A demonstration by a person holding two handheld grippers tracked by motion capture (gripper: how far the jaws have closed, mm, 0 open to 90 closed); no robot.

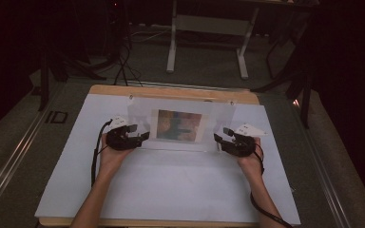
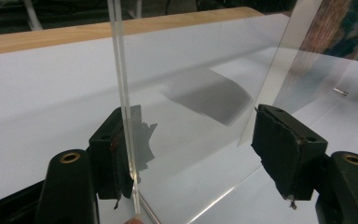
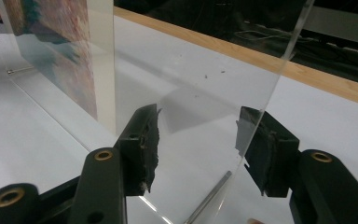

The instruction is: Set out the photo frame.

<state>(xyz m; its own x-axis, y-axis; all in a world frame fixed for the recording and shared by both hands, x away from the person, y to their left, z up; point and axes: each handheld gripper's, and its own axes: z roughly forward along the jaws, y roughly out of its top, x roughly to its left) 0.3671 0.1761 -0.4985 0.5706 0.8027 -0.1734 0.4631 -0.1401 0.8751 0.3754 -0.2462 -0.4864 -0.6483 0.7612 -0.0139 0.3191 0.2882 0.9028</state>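
I have a clear acrylic picture frame (image 1: 180, 124) standing upright on the white sheet (image 1: 171, 190) near the table's far edge, a colourful print (image 1: 179, 125) in its middle. My left gripper (image 1: 135, 137) and right gripper (image 1: 224, 138) sit at its two ends, jaws spread apart around the clear panel edges, not clamped.

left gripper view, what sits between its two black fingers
The upright edge of a clear acrylic picture frame stands between the fingers, against the left one; the gap shows in the left gripper view.
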